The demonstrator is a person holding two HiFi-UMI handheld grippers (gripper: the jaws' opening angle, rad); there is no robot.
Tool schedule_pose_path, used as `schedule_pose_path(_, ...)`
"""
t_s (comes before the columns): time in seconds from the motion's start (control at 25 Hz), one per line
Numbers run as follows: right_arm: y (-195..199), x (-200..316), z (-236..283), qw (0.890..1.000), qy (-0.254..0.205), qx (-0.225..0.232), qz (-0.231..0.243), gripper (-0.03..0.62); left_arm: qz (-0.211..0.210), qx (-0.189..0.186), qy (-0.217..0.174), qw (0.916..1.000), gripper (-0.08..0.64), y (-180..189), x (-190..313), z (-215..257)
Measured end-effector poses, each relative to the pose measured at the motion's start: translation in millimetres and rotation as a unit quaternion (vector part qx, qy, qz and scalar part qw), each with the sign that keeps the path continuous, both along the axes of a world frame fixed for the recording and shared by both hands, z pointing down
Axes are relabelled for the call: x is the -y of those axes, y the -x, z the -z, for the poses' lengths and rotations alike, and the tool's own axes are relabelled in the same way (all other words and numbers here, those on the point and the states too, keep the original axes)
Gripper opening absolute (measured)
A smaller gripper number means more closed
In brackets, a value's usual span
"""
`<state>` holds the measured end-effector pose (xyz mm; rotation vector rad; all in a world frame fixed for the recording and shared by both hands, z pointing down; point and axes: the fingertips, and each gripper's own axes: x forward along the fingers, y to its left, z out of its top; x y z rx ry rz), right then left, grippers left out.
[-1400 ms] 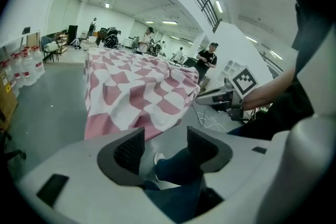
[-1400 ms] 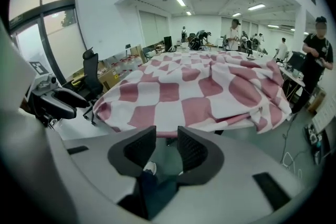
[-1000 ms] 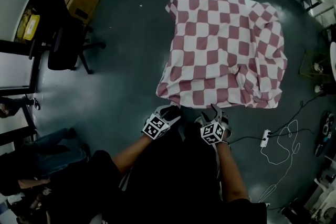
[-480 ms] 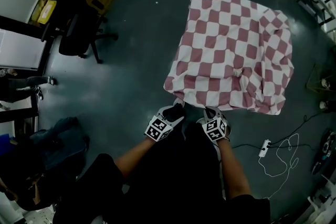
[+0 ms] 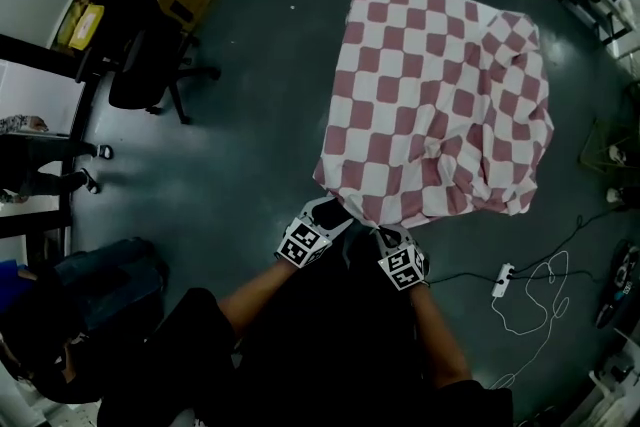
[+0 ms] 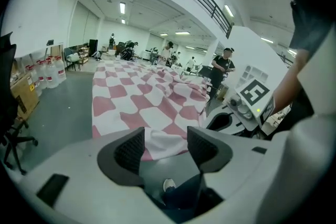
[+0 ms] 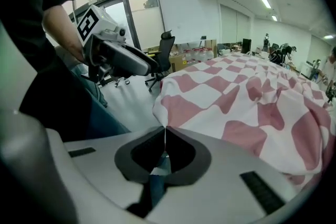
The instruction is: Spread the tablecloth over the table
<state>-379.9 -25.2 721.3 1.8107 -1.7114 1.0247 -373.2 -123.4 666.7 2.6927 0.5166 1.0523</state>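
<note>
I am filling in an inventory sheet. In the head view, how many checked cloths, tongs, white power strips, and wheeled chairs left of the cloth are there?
Checked tablecloth: 1
Tongs: 2 (left tongs, right tongs)
White power strip: 1
Wheeled chair: 1
Total: 5

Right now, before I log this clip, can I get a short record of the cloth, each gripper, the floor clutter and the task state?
cloth: red-and-white checked tablecloth, draped, rumpled along its right side and near edge
left gripper: jaws apart, cloth's near edge between them, not pinched
right gripper: jaws together, pinching the cloth's near edge
floor: office chair at upper left; power strip with white cable at right
task state: cloth not yet smoothed out
</note>
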Motion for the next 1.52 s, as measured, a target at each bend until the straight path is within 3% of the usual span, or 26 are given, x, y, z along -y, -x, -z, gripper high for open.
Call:
schedule_pose_path(0.16, 1, -1, -5, 1.000, 0.023, 0.001, -0.011, 0.018, -0.005, 0.005, 0.001, 1.0000, 0.253, -6, 5, 3)
schedule_pose_path(0.2, 4, -1, -8, 0.999, 0.027, 0.000, -0.019, 0.067, -0.005, 0.004, 0.000, 1.0000, 0.253, -3, 7, -1)
schedule_pose_path(0.24, 1, -2, -8, 0.999, 0.027, 0.001, -0.032, 0.185, -0.004, 0.002, 0.000, 1.0000, 0.253, -4, 9, -3)
schedule_pose_path(0.28, -8, -4, -3, 0.998, 0.021, 0.005, -0.051, 0.244, -0.001, 0.000, 0.000, 1.0000, 0.253, -11, 12, -3)
schedule_pose_path(0.36, -39, -6, 19, 0.995, -0.008, 0.017, -0.101, 0.242, 0.005, -0.007, 0.004, 1.0000, 0.253, -37, 19, 4)
schedule_pose_path(0.48, -72, -8, 38, 0.980, -0.052, 0.027, -0.191, 0.235, 0.002, -0.026, 0.005, 0.9997, 0.253, -59, 32, 3)
schedule_pose_path(0.64, -97, -1, 4, 0.964, -0.022, 0.024, -0.266, 0.209, -0.037, -0.035, -0.011, 0.9987, 0.253, -76, 49, -38)
schedule_pose_path(0.76, -127, 25, -18, 0.962, 0.003, 0.023, -0.273, 0.210, -0.072, -0.023, -0.018, 0.9970, 0.253, -103, 52, -66)
schedule_pose_path(0.96, -151, 61, -51, 0.961, 0.047, 0.034, -0.270, 0.210, -0.109, 0.040, -0.023, 0.9929, 0.253, -113, 64, -106)
schedule_pose_path(1.2, -149, 88, -50, 0.955, 0.030, 0.057, -0.289, 0.218, -0.110, 0.050, -0.038, 0.9919, 0.249, -107, 89, -106)
schedule_pose_path(1.32, -149, 107, -45, 0.959, 0.021, 0.074, -0.275, 0.220, -0.118, 0.052, -0.041, 0.9908, 0.249, -106, 103, -103)
schedule_pose_path(1.52, -146, 117, -30, 0.970, 0.031, 0.083, -0.228, 0.231, -0.103, 0.036, -0.011, 0.9939, 0.252, -121, 113, -75)
